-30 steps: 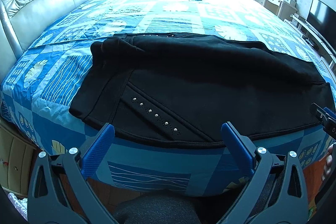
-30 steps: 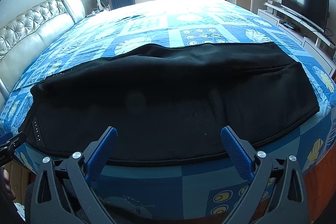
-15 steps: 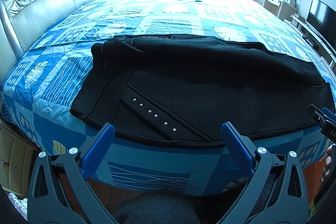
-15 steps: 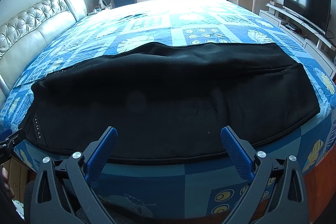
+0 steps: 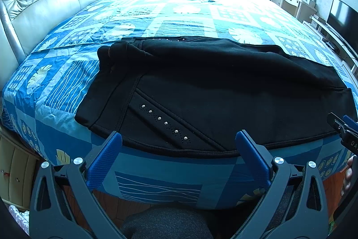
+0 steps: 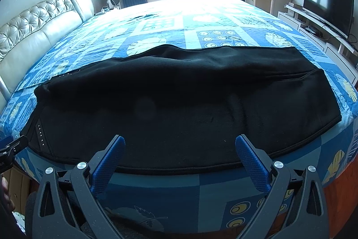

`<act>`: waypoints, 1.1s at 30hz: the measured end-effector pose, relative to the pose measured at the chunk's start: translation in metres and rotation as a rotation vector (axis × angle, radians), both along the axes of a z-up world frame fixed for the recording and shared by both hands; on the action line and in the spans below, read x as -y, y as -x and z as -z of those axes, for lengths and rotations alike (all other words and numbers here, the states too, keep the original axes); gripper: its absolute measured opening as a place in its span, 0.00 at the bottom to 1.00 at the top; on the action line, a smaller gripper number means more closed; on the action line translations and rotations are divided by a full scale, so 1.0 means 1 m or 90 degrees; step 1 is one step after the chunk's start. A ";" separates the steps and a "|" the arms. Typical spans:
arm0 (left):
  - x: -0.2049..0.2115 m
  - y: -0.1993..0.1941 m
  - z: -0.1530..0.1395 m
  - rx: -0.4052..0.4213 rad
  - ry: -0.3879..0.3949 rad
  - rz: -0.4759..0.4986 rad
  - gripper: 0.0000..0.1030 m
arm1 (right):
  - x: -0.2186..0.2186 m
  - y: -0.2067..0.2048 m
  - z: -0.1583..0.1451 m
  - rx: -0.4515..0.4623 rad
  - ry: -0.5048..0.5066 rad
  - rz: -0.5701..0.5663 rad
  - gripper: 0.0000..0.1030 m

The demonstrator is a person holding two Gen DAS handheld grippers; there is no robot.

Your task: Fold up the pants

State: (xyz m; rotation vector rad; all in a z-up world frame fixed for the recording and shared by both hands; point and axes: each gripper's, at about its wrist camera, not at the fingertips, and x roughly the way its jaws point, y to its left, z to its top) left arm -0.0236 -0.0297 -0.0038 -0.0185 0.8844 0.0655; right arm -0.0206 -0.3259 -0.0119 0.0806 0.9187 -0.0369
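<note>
Pants (image 5: 212, 86) — one pair, black, soft knit fabric. Laid flat and lengthwise along the near edge of the bed, already folded leg over leg. Waist end lies to the left, slightly rumpled at its far corner; leg ends lie to the right. Slanted pocket seam (image 5: 165, 122) near the waist carries a row of small silver studs — a second stud row shows along the far edge. Near hem follows the mattress edge.
</note>
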 end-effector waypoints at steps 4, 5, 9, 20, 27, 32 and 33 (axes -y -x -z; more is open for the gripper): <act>0.000 0.001 -0.001 -0.001 0.000 -0.001 0.98 | -0.002 0.001 0.000 0.000 0.001 -0.002 0.96; 0.000 0.001 -0.001 0.000 0.000 -0.001 0.98 | -0.002 0.001 0.000 0.000 0.001 -0.002 0.95; 0.000 0.000 -0.001 -0.001 0.000 -0.001 0.98 | -0.002 0.001 0.001 -0.001 0.001 -0.002 0.96; 0.000 0.000 -0.001 -0.001 0.001 -0.002 0.98 | -0.003 0.001 0.002 0.000 0.000 -0.002 0.95; 0.002 0.001 -0.002 0.000 0.005 0.006 0.98 | -0.003 0.001 0.003 -0.002 0.002 -0.004 0.95; 0.002 0.000 -0.001 -0.003 0.013 0.010 0.98 | -0.004 0.001 0.004 -0.001 0.002 -0.005 0.95; 0.002 0.000 -0.001 -0.004 0.013 0.010 0.98 | -0.004 0.001 0.004 -0.001 0.002 -0.005 0.95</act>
